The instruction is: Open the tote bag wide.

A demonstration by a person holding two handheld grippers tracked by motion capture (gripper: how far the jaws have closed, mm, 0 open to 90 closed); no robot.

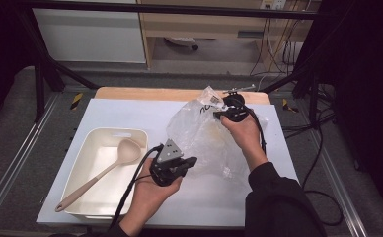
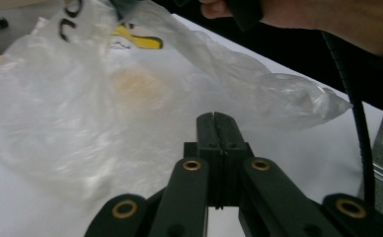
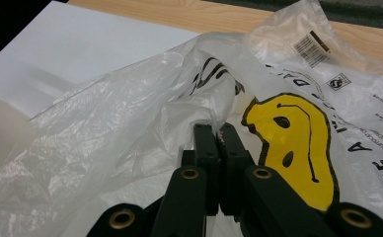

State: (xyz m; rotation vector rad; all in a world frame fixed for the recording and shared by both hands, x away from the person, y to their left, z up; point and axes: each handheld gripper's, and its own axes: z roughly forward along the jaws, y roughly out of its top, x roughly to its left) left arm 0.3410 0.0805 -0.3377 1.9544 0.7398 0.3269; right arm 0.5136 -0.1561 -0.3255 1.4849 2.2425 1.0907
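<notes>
Two tools work one clear plastic bag (image 1: 207, 133) on the desk (image 1: 130, 111): the right tool (image 1: 222, 113) pinches its far edge, while the left tool (image 1: 192, 161), pressed together on nothing, sits nearer its loose near end, just ahead.

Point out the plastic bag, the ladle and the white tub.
plastic bag (image 1: 199, 133), high view, crumpled middle
ladle (image 1: 128, 150), high view, its bowl
white tub (image 1: 111, 132), high view, far rim
</notes>
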